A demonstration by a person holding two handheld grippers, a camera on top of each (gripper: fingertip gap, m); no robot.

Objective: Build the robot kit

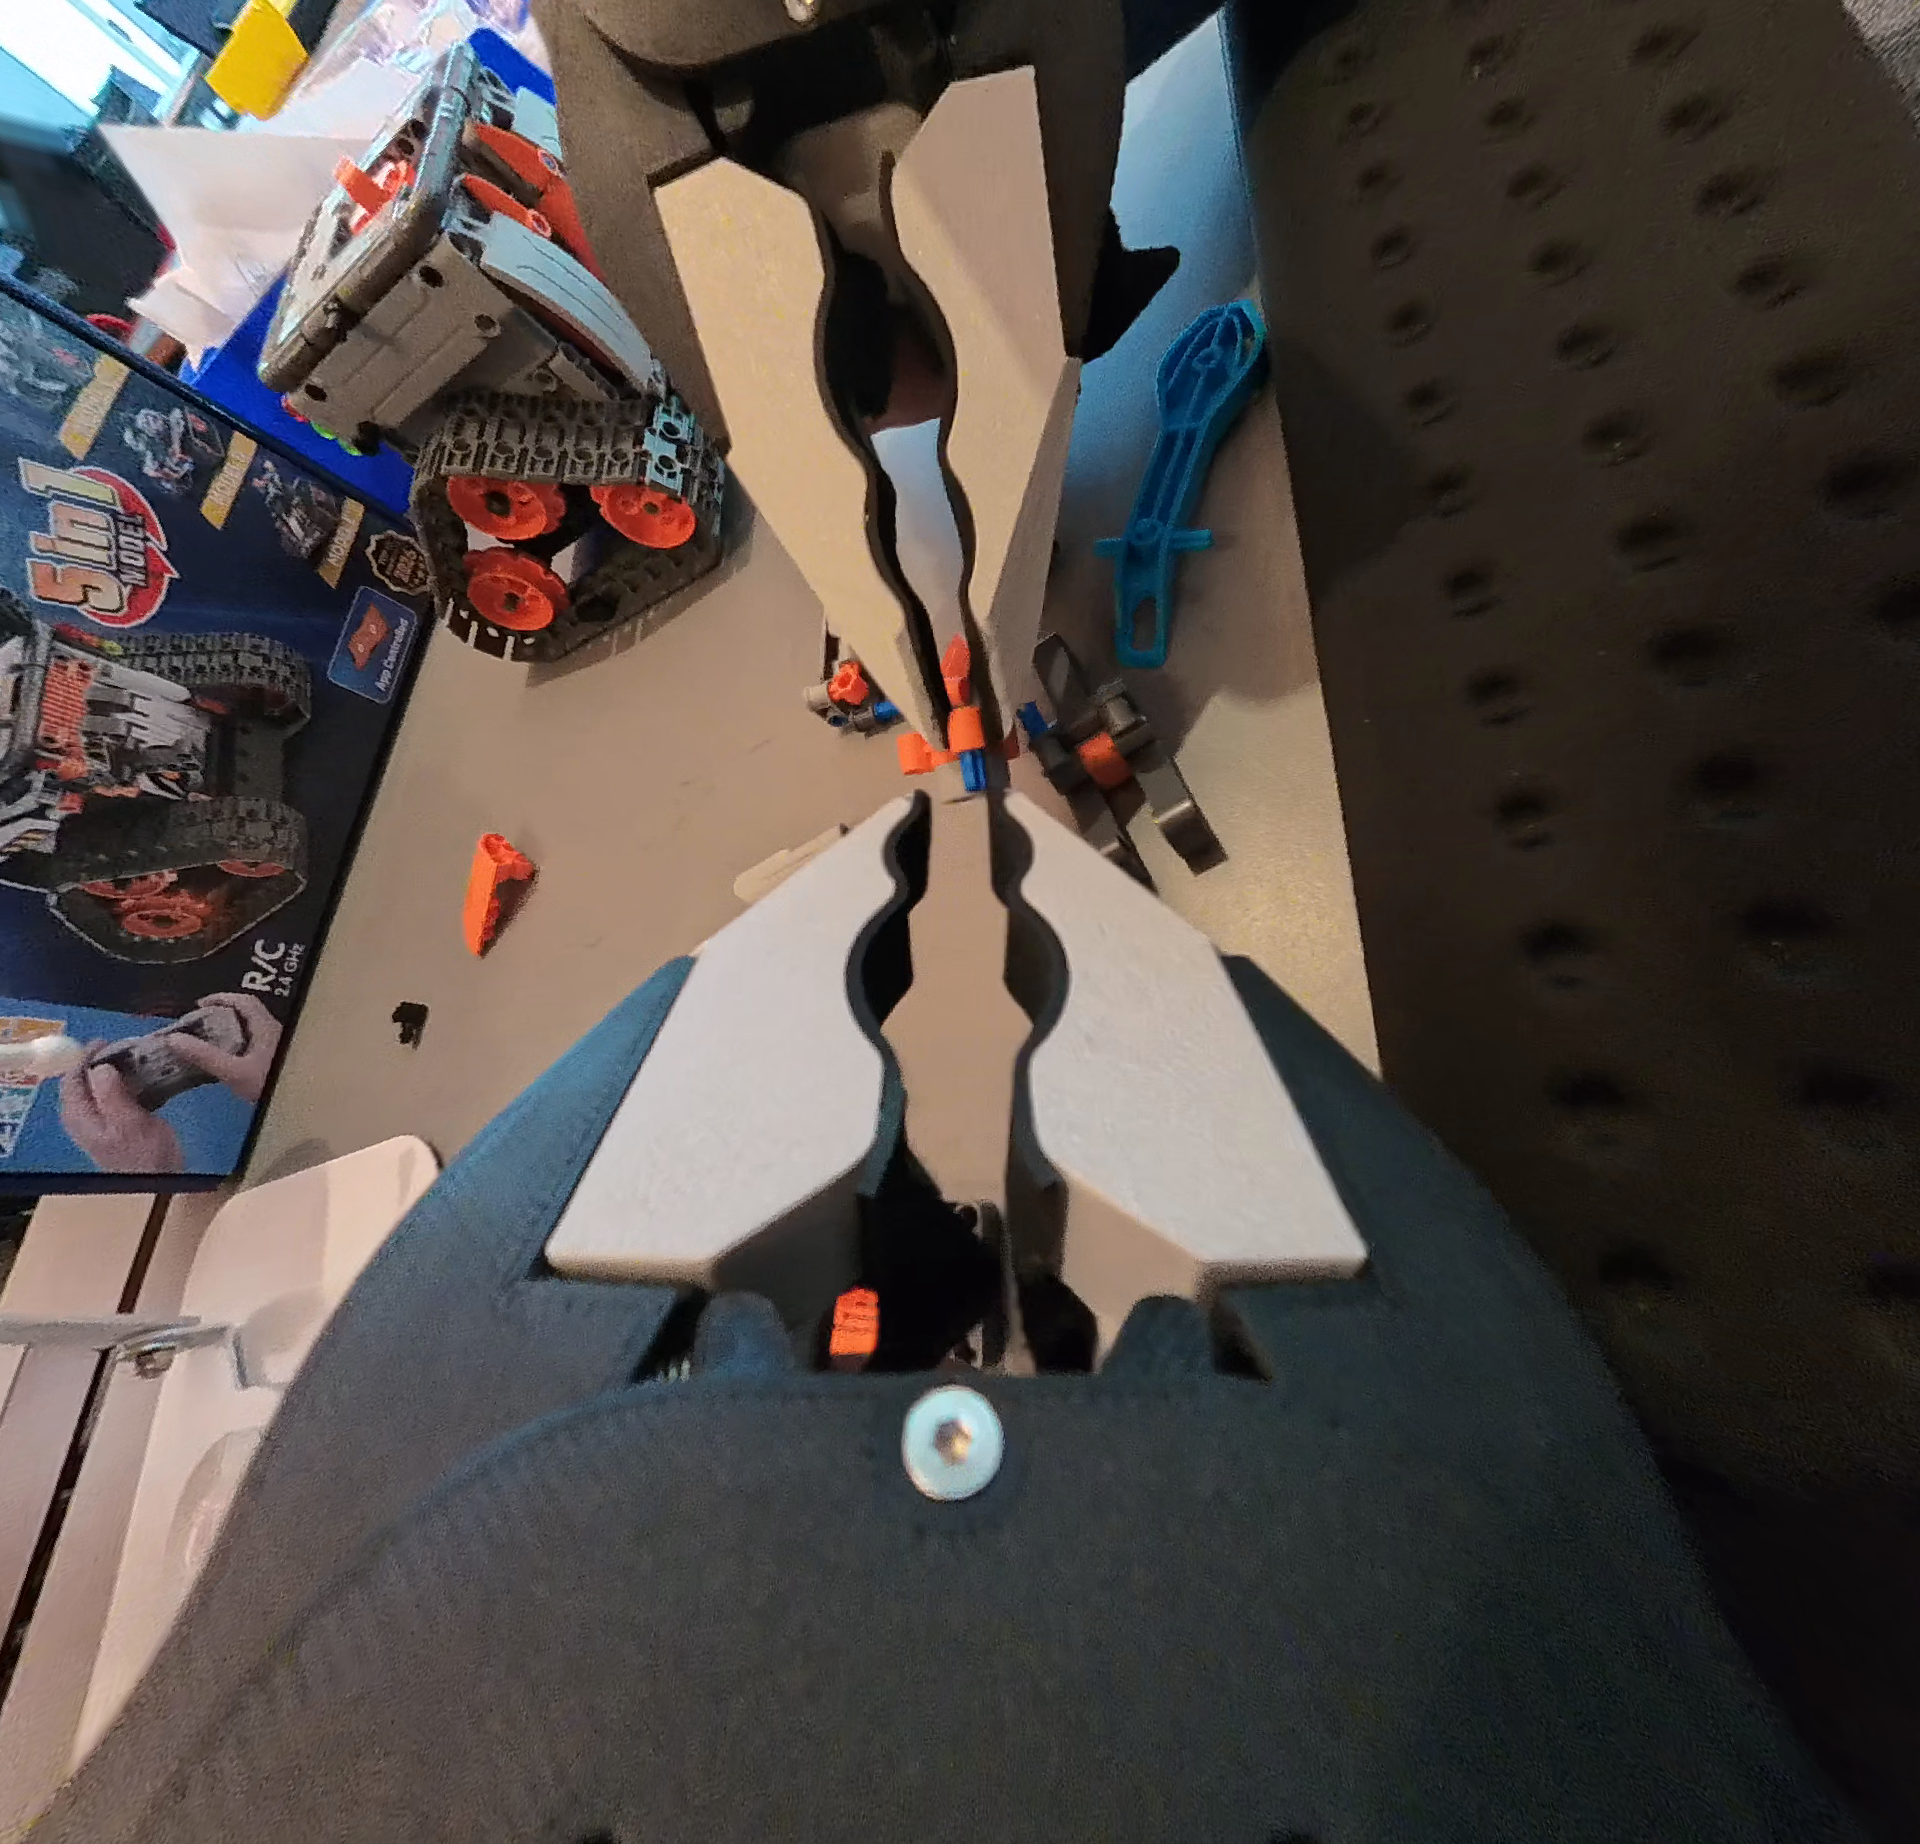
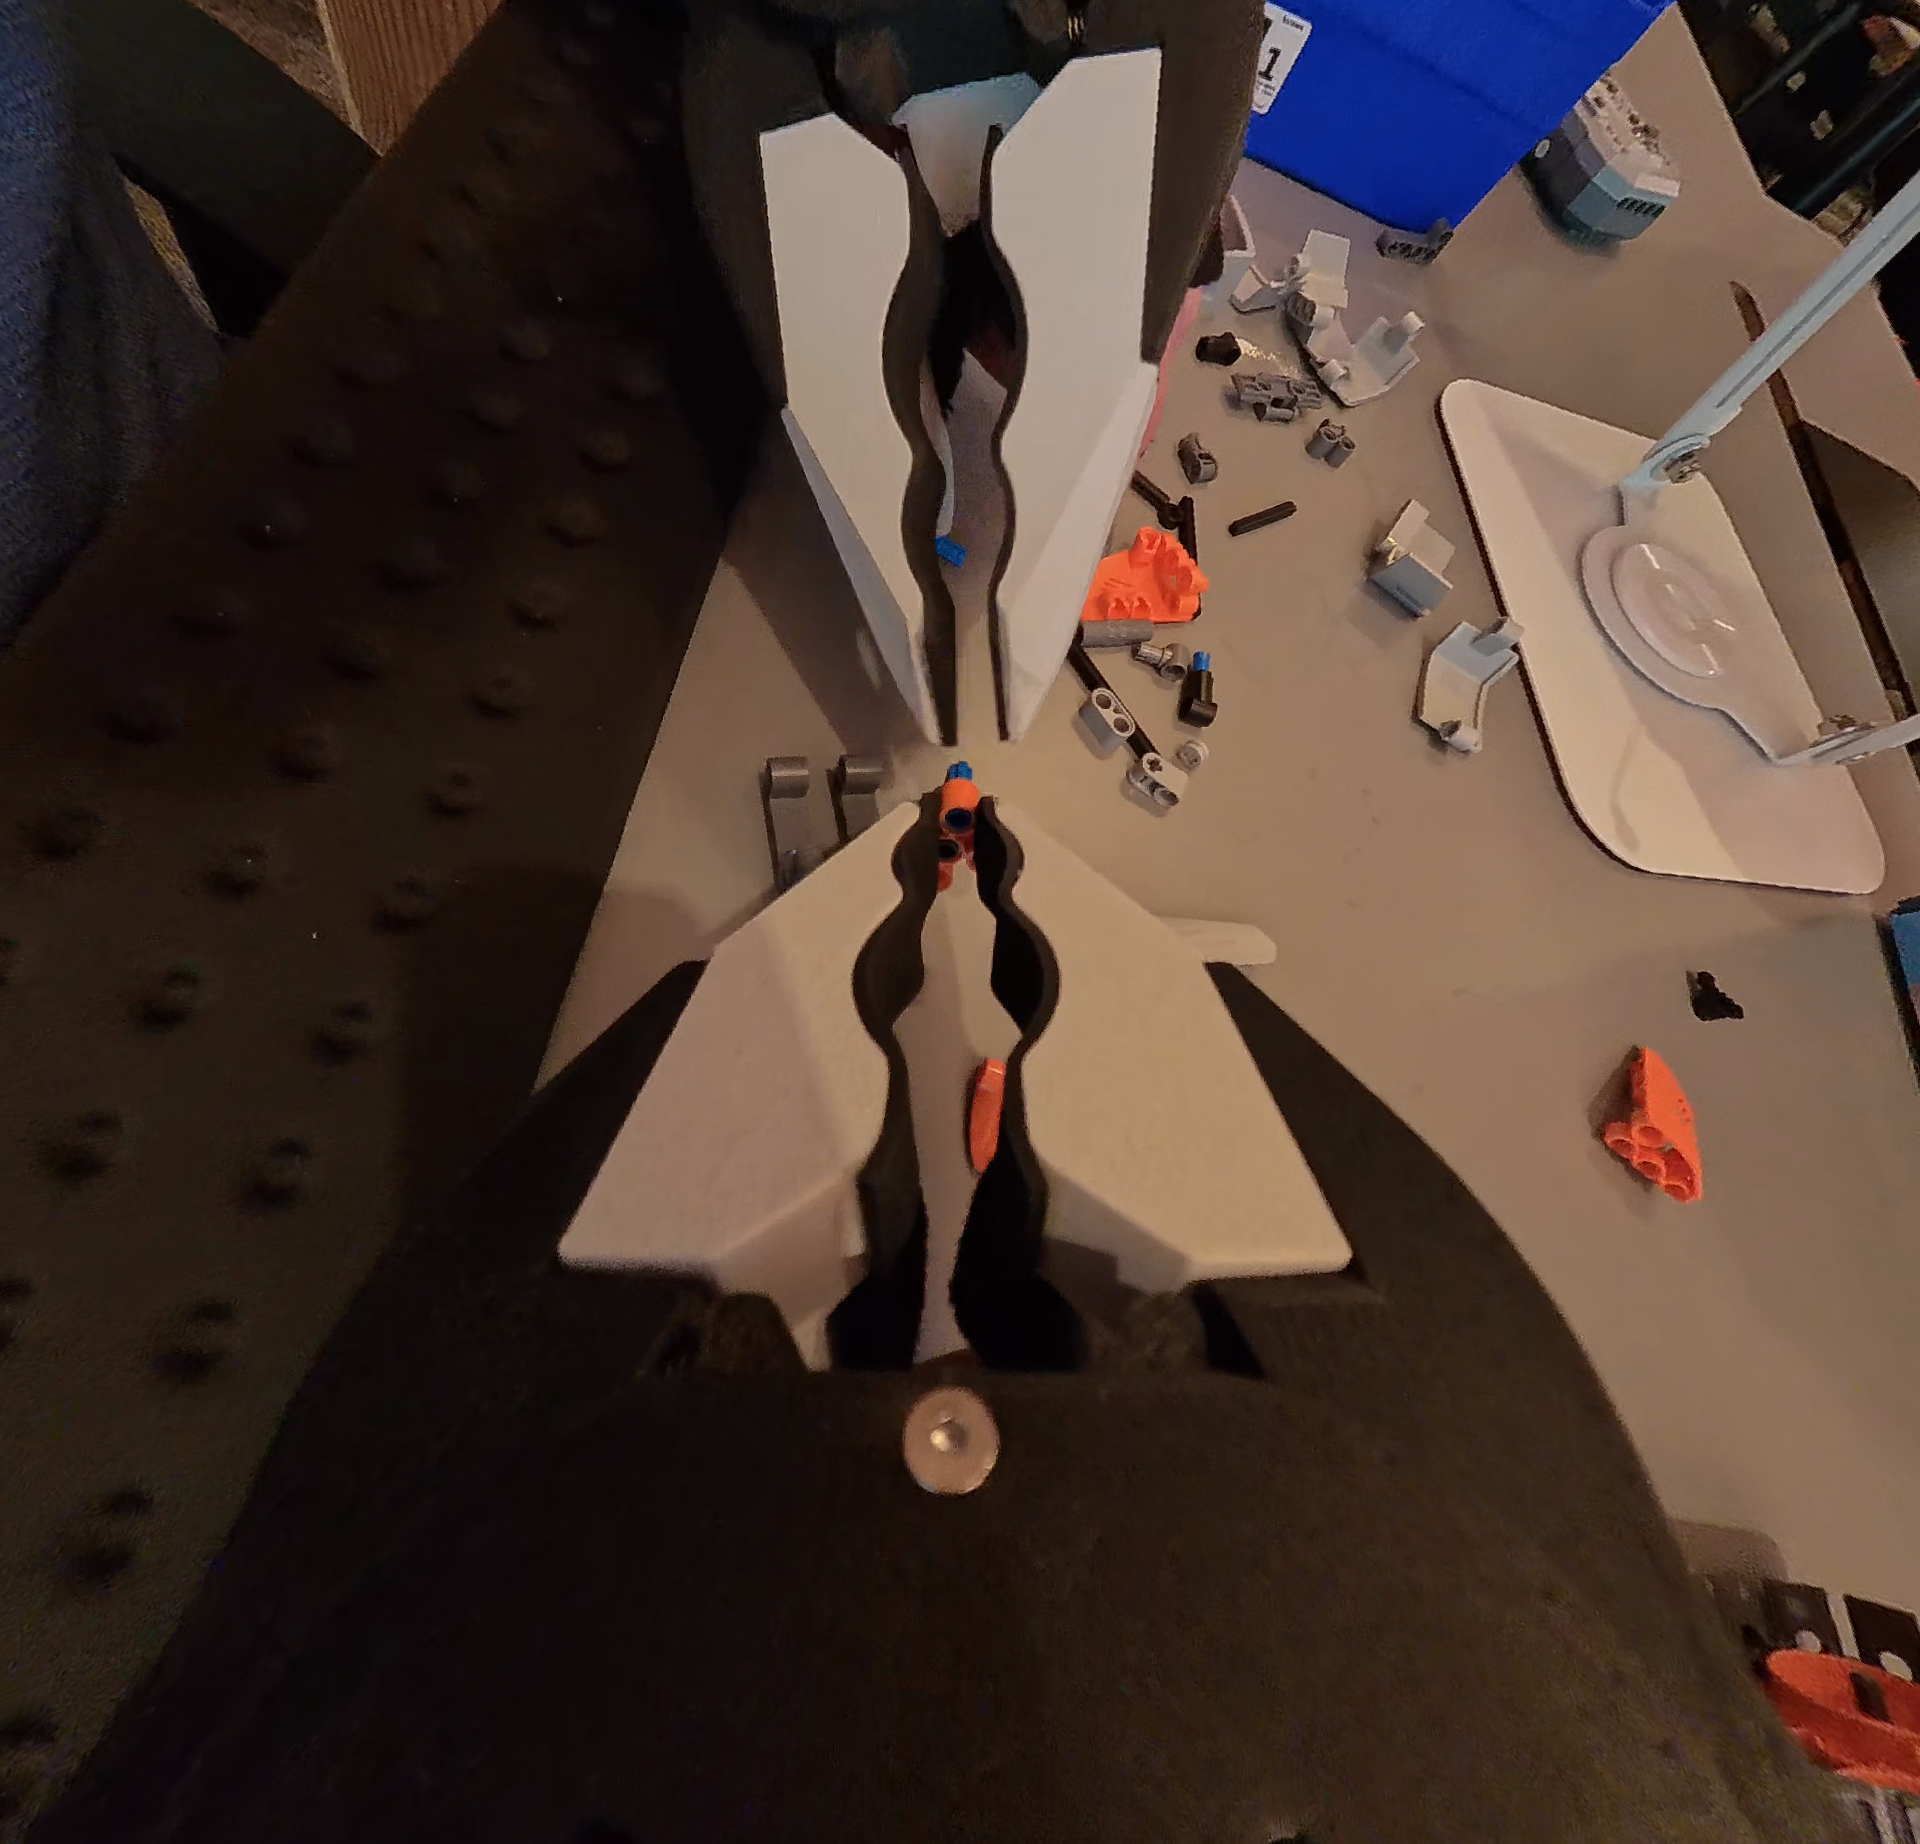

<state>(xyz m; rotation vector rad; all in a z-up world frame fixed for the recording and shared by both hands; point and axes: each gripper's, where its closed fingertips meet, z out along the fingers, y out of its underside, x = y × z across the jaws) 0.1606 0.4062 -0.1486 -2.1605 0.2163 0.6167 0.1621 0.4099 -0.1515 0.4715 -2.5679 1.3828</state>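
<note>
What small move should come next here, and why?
Probably ease the left tongs forward over the blue pin: the right tongs grip the orange connector with that pin pointing at the left tongs, which stand open, empty, just short of it.

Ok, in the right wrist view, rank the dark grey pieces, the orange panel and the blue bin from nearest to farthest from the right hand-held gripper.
1. dark grey pieces, just left of the right hand-held gripper tips.
2. orange panel, ahead and to the right.
3. blue bin, far back right.
</note>
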